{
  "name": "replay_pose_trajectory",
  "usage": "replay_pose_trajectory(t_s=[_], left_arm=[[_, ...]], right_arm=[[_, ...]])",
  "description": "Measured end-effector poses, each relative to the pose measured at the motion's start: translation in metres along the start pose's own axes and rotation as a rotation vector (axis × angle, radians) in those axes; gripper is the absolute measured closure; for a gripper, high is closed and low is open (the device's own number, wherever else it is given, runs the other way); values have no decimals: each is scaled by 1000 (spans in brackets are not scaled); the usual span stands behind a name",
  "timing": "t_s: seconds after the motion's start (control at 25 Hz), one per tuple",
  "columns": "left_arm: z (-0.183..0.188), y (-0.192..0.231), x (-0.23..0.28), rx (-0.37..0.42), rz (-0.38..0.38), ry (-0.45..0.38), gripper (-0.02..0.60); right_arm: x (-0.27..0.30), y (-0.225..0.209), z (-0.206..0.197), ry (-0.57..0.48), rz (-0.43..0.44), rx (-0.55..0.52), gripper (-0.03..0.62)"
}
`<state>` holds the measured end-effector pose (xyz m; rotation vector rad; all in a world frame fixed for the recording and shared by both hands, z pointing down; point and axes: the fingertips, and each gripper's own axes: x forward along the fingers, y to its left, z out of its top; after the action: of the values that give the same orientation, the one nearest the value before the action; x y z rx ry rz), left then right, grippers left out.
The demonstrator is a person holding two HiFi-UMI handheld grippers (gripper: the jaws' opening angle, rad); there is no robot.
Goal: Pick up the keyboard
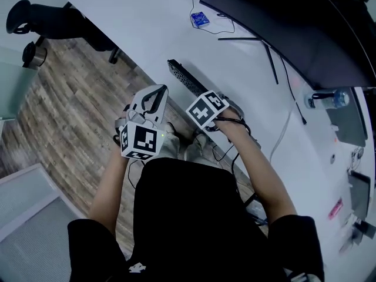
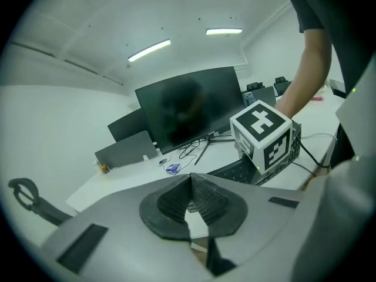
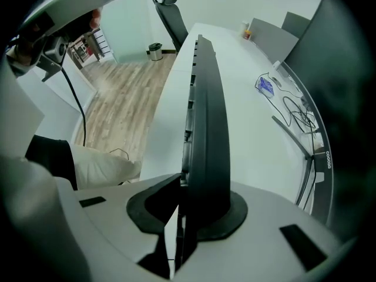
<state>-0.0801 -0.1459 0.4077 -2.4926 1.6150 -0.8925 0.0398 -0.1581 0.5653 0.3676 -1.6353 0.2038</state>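
A person at a white desk (image 1: 141, 22) has the right gripper (image 3: 188, 187) clamped on the near end of a black keyboard (image 3: 205, 110). Its jaws are part-way closed, with the pads pressing both faces of the board. In the right gripper view the keyboard is seen edge-on, tipped up on its long side with the keys facing the floor side. Its long axis runs straight away from the jaws, along the desk's near edge toward an office chair (image 3: 170, 7). The left gripper (image 2: 191, 176) is fully closed on nothing. It hovers off the desk edge, just beside the right one and level with the keyboard's near part, aimed toward the dark monitor (image 2: 188, 107). In the head view the board's free length stretches up and to the left from the held end. That leaves most of its weight unsupported beyond a single grip. The lift appears to be under way on the right hand alone. The left hand is the nearer one to the free stretch, but its jaws would have to open before it could steady that end.
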Motion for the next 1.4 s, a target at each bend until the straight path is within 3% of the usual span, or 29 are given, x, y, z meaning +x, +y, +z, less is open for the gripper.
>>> replay_pose_trajectory(t_s=[0.24, 0.6, 0.96, 1.4], left_arm=[[10, 3, -2, -110, 92, -18, 572], [18, 12, -24, -232, 288, -15, 572], [14, 19, -36, -391, 360, -45, 572], [-7, 26, -59, -429, 331, -55, 572]], right_arm=[[2, -2, -1, 2, 4, -2, 520], [4, -3, 3, -1, -12, -20, 519], [3, -4, 10, -2, 9, -19, 519], [2, 0, 15, 5, 7, 6, 522]])
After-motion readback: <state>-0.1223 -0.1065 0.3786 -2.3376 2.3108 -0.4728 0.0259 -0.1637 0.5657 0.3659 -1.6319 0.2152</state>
